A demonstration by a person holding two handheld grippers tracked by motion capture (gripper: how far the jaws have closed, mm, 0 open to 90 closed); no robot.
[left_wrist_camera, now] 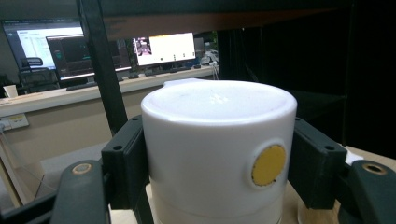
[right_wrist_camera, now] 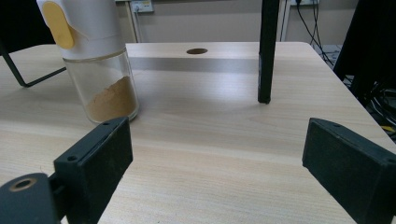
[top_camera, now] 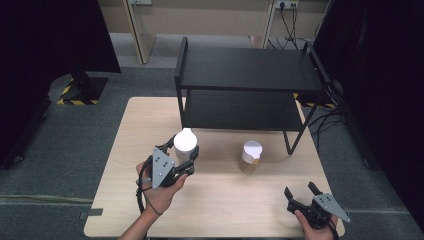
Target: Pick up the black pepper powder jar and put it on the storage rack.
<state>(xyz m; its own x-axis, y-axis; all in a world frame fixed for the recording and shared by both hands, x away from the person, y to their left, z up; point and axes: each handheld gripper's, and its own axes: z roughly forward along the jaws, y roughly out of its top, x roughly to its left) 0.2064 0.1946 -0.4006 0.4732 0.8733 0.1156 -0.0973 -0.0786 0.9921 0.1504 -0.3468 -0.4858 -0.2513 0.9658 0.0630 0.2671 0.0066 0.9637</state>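
left hand-held gripper point(top_camera: 186, 159) clamps the upright white-capped jar point(top_camera: 184, 145) mid-worktop, black shelf point(top_camera: 248, 70) just beyond; right hand-held gripper point(top_camera: 301, 192) gapes wide, second jar point(top_camera: 250, 156) ahead-left of it.

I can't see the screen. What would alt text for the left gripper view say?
A white jar lid with a round yellow button sits clamped between the left gripper's two black jaws, close to the camera. Behind it rise a black shelf leg and, farther off, a desk with lit computer monitors.
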